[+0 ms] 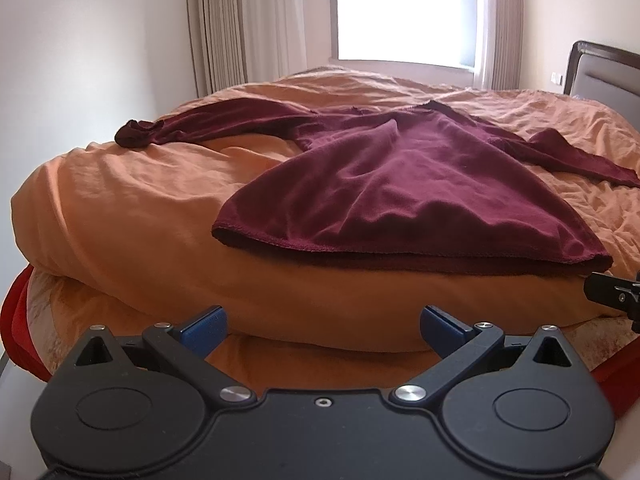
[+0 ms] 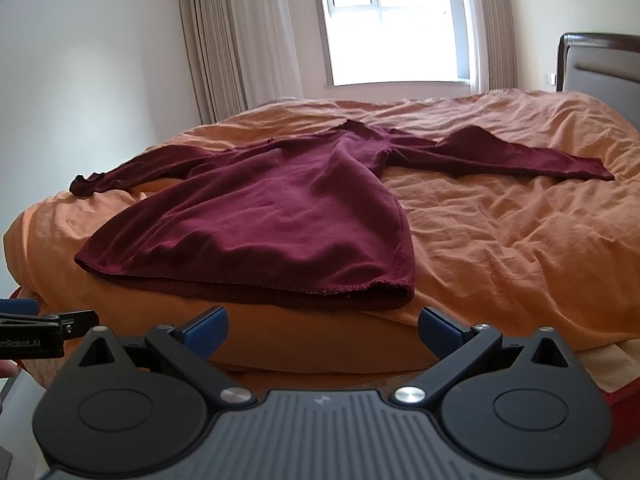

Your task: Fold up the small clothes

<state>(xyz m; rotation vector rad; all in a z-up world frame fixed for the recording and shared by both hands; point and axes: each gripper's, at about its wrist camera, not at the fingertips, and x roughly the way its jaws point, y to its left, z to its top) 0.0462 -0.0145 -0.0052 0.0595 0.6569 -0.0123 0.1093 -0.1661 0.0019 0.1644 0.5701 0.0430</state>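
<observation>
Maroon sweater lay spread flat on an orange duvet covering the bed, hem toward the cameras near the duvet's folded front edge, neck away toward the window. Both sleeves stretched outward: the left sleeve ran to a bunched cuff near the duvet's left edge, and the right sleeve lay out straight across the wrinkled cover. Left gripper hung before the bed's front edge, its jaws spread wide with nothing between them, the blue pads clear of the cloth and short of the hem. Right gripper sat alongside it at a like height, jaws likewise spread and empty, pointed at the sweater's right hem corner without touching it. Each camera caught the other tool's tip at its frame edge. Curtains hung beside the window, and a dark headboard stood at the right. Red bedding showed beneath the duvet at the front corners.
</observation>
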